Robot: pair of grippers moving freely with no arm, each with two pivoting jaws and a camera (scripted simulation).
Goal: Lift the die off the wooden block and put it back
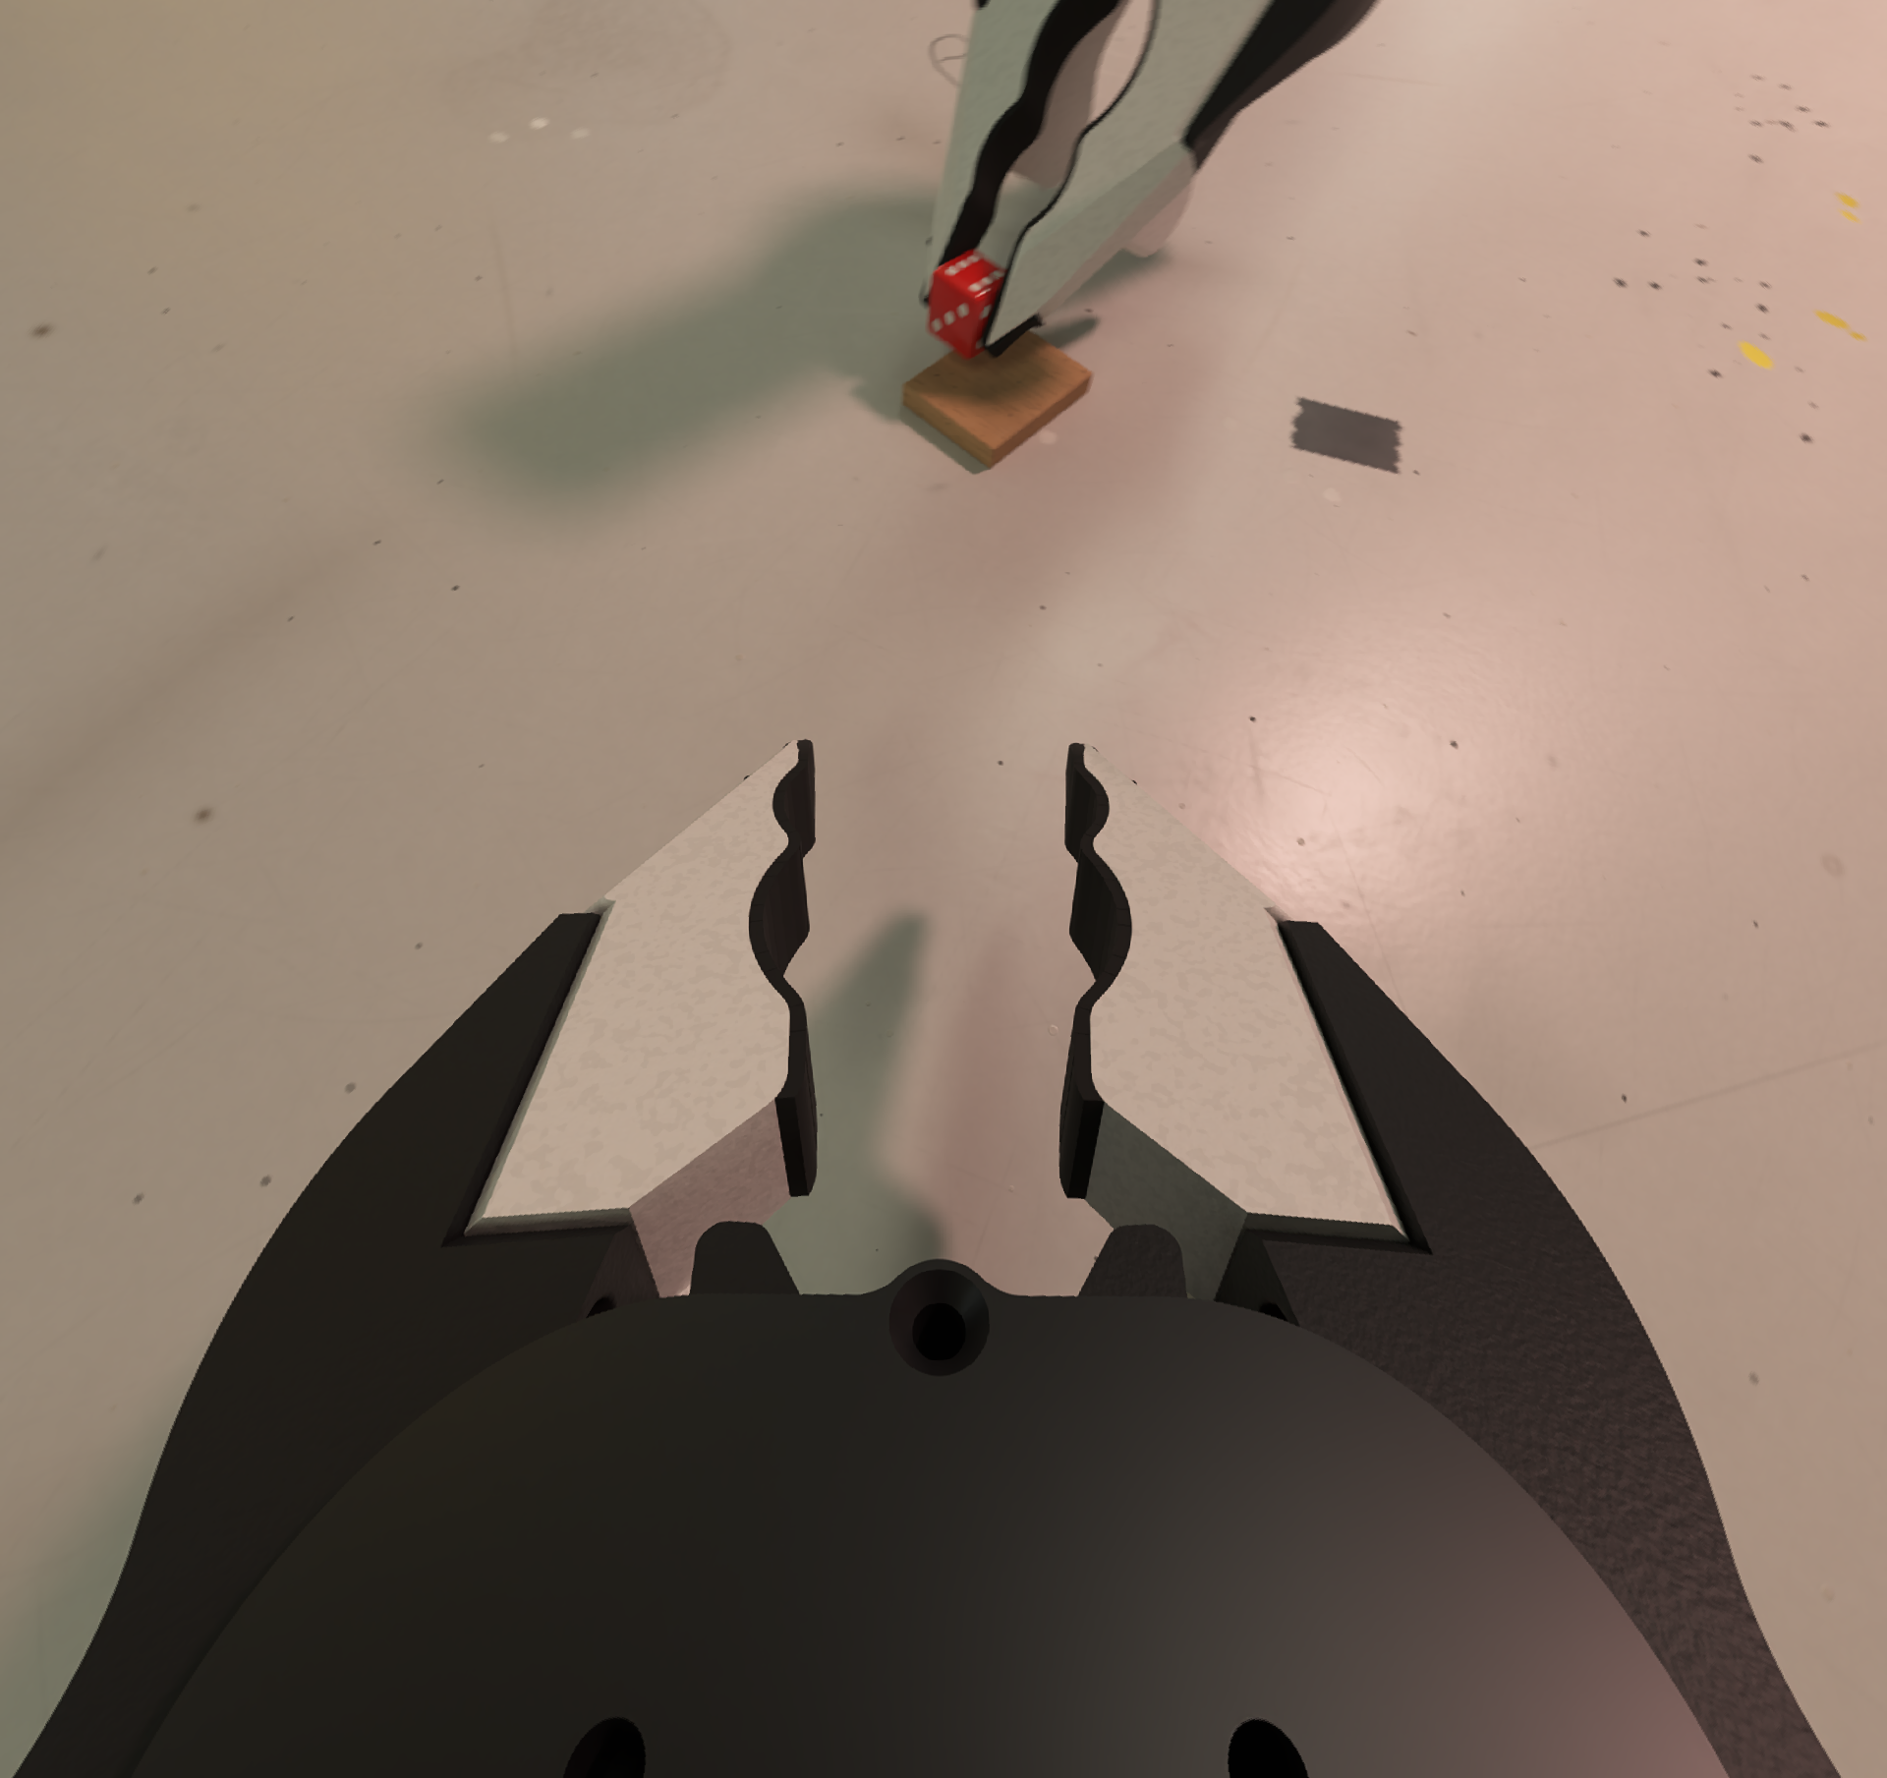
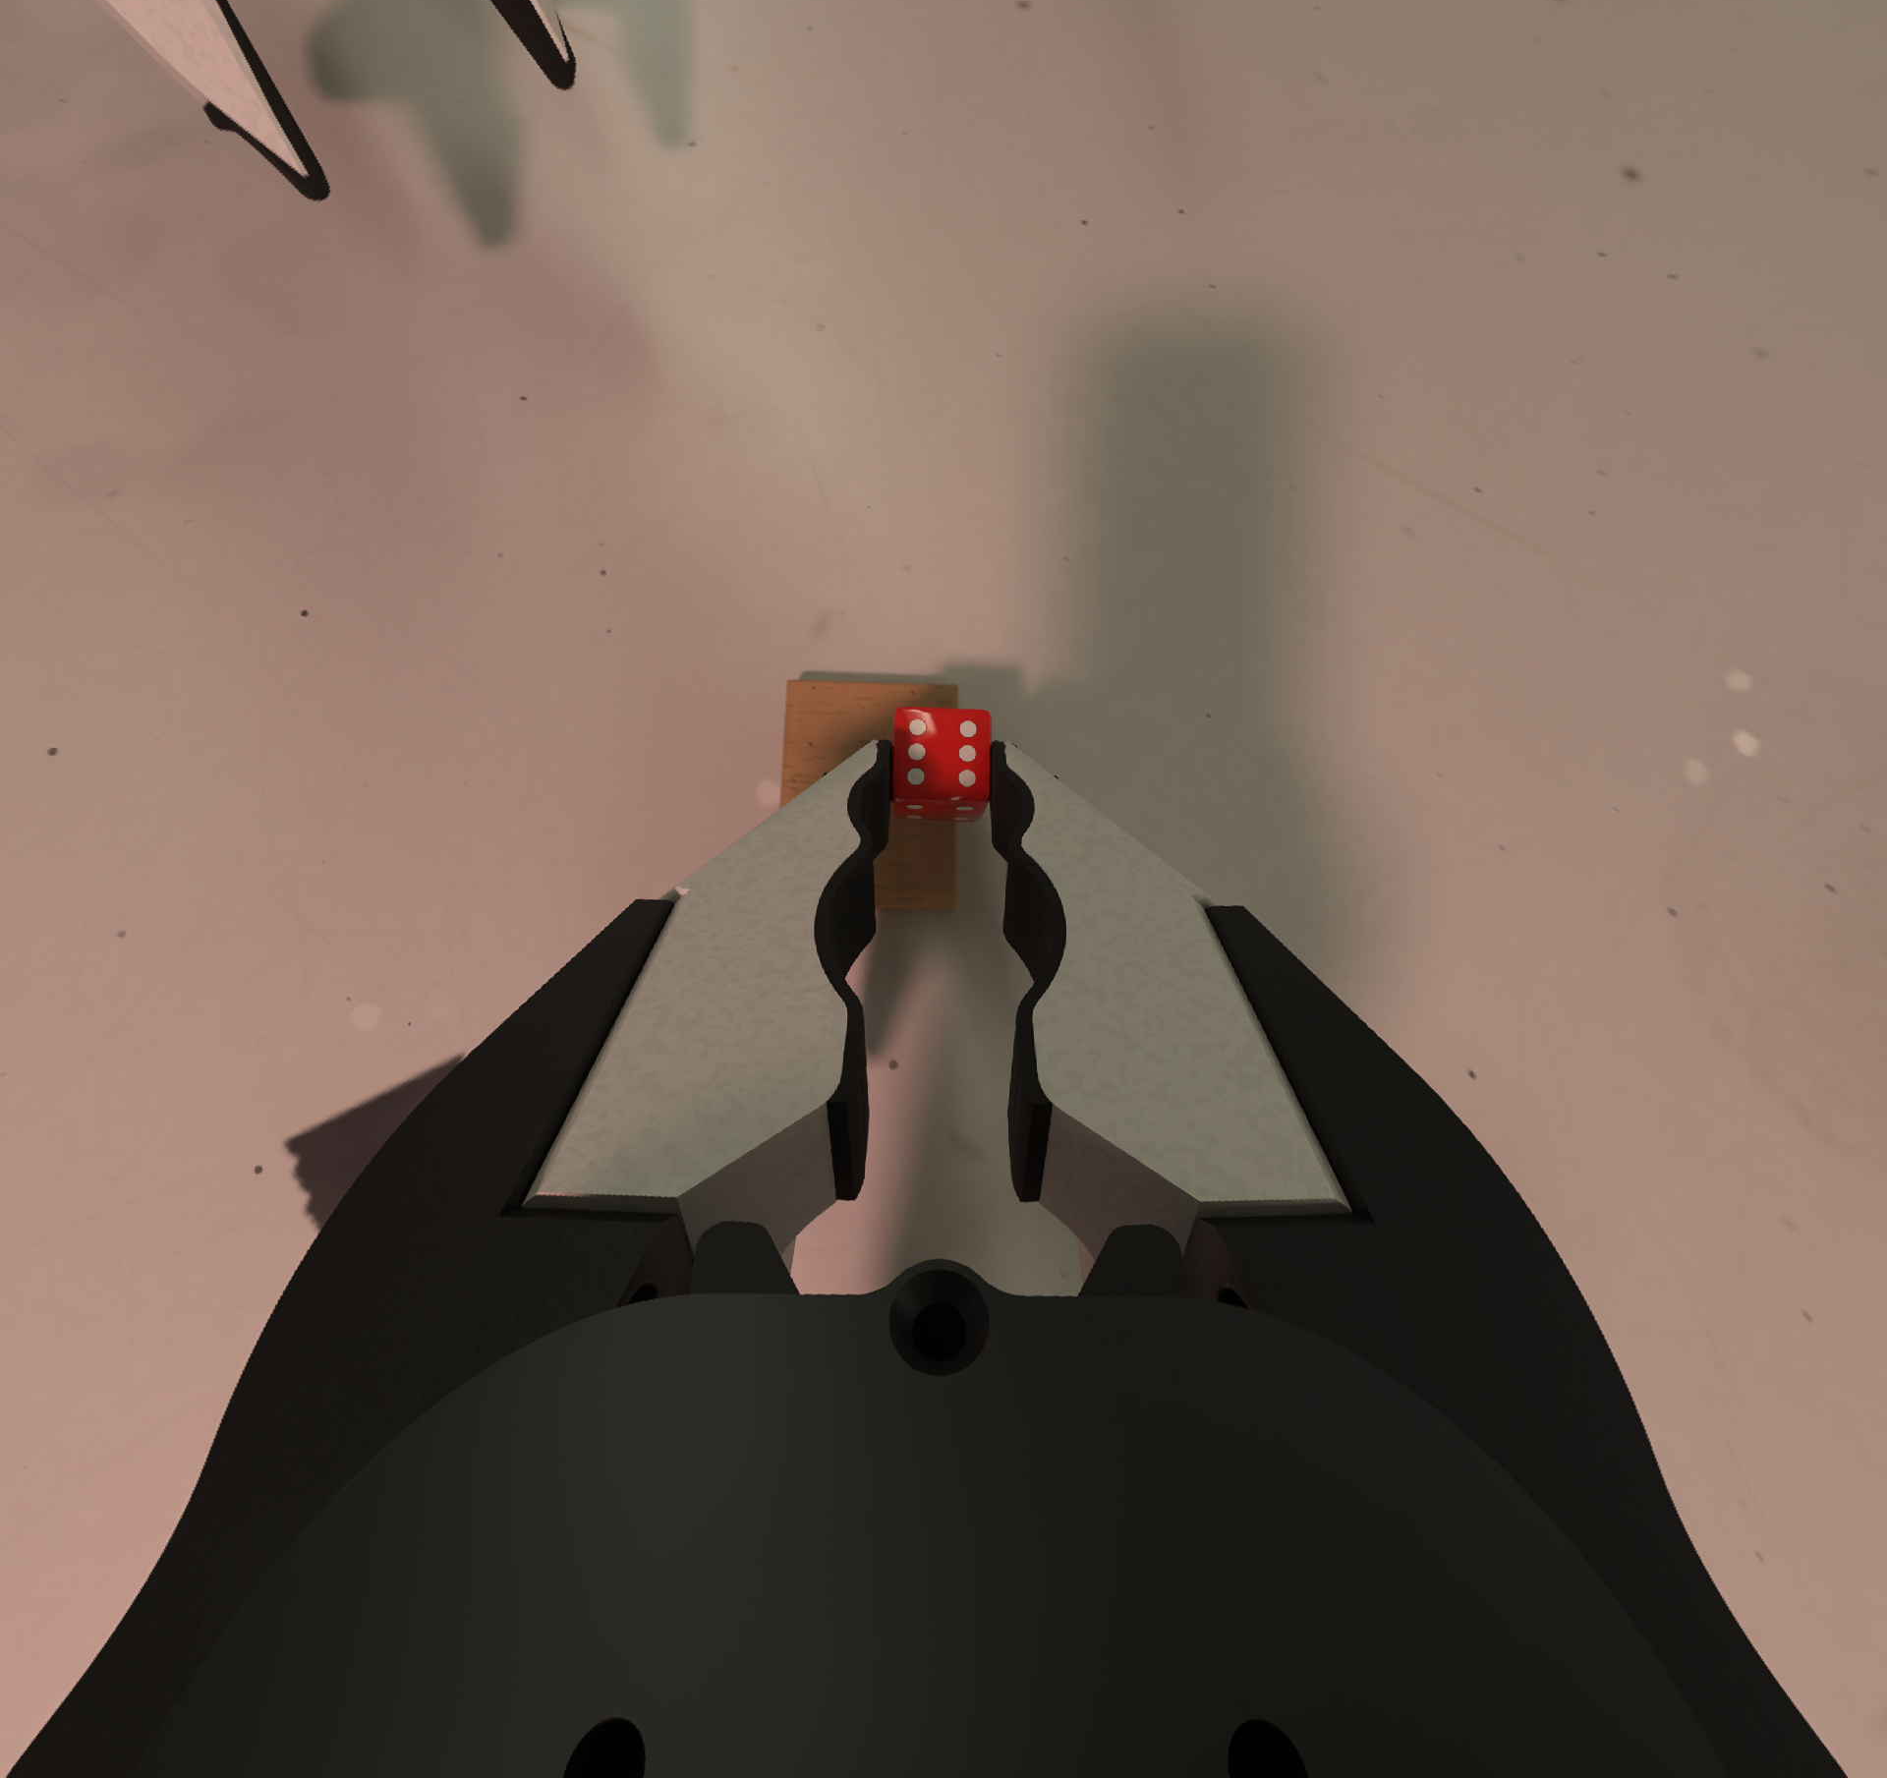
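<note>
- The small red plastic die with white pips (image 2: 940,761) sits at the centre of the right wrist frame, pinched at the very tips of our right gripper (image 2: 940,769); in the left wrist view it hangs at upper centre, apparently just clear of the block or barely touching it.
- We judge the hold shallow: only the fingertips (image 2: 1006,779) bear on smooth, round-cornered faces, so the die could twist or squirt out.
- Just below lies the flat square block of pale wood (image 1: 996,396), thin and matte. The die hangs over its far edge, so releasing here risks a tumble onto the floor.
- The glossy, speckled pinkish-beige floor (image 1: 408,708) would let it roll away.
- Our left gripper (image 1: 939,759), black with wavy-edged grey pads, stands spread and empty, low in its frame, well apart.
</note>
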